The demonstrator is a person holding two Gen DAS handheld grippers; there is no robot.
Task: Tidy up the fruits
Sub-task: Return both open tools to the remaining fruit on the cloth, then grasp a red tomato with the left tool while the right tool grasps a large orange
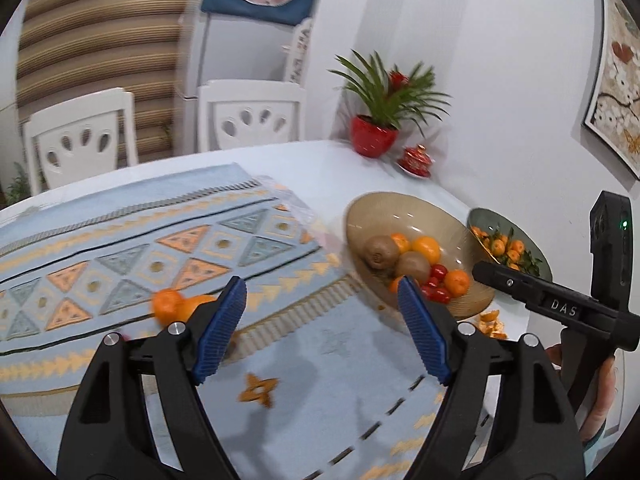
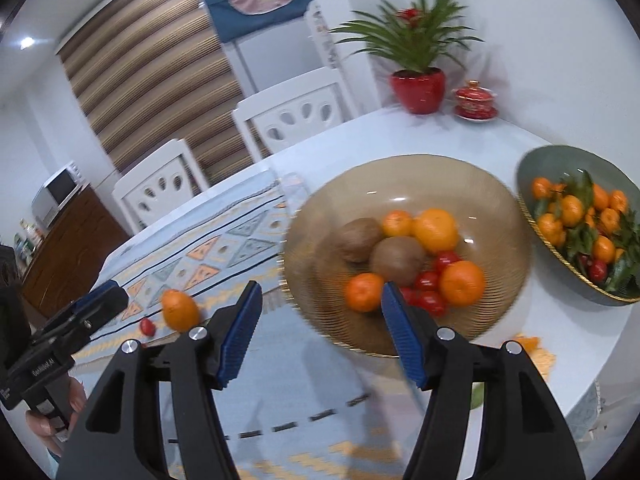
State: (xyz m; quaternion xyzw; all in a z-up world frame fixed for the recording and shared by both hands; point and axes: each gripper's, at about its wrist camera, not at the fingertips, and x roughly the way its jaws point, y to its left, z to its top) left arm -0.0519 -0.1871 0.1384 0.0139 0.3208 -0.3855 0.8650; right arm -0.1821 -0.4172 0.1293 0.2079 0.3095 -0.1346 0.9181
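Observation:
My left gripper (image 1: 320,292) is open and empty above the patterned blue cloth (image 1: 304,364). Two oranges (image 1: 176,306) lie on the cloth just left of its left finger. A brown glass bowl (image 1: 384,212) to the right holds kiwis (image 1: 378,256), oranges and cherry tomatoes. My right gripper (image 2: 320,300) is also open and empty, near the front rim of that bowl (image 2: 400,180). In the right wrist view, an orange (image 2: 180,310) and a cherry tomato (image 2: 147,326) lie on the cloth to the left. A green bowl (image 2: 560,164) of leafy mandarins stands further right.
Orange peel (image 1: 492,322) lies on the white table beside the brown bowl. A red potted plant (image 1: 372,136) and a red lidded cup (image 1: 416,158) stand at the table's far corner by the wall. Two white chairs (image 1: 252,116) line the far side.

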